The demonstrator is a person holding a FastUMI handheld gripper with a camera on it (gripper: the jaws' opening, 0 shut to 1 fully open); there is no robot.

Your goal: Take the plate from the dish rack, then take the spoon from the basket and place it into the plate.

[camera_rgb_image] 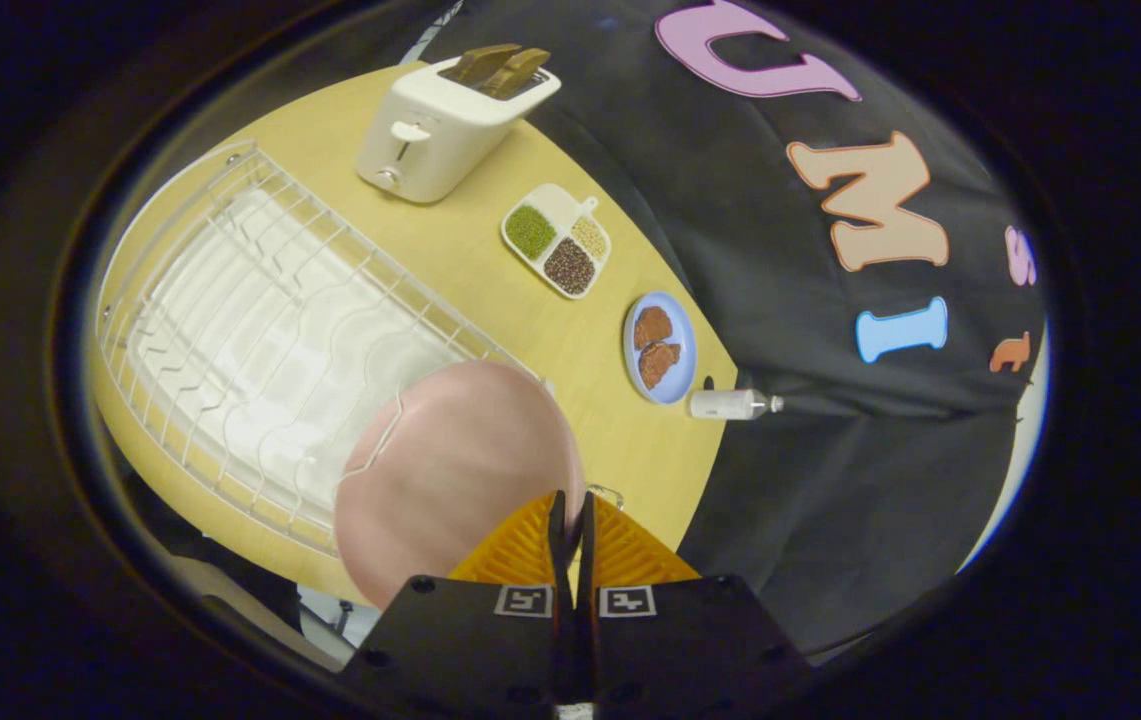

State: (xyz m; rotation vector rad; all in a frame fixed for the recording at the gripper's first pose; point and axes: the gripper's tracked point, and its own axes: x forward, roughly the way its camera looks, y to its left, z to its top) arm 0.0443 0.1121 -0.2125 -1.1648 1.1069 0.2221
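Two fingers of the gripper [570,515] pinch the round pink plate [455,470] by its rim, so it hangs just over the white wire dish rack [260,310]; beyond, a cream toaster [450,125] stands clear.

plate [450,470] rim hidden between the claw [570,520] fingers, dish rack [260,330] near corner behind plate

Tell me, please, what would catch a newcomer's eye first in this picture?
Most striking is the pink plate, its edge pinched between the closed fingers of the gripper and lying over the near corner of the white wire dish rack. Beyond the rack stands a white toaster with two slices of toast, and beside it a divided dish of beans and a small blue plate.
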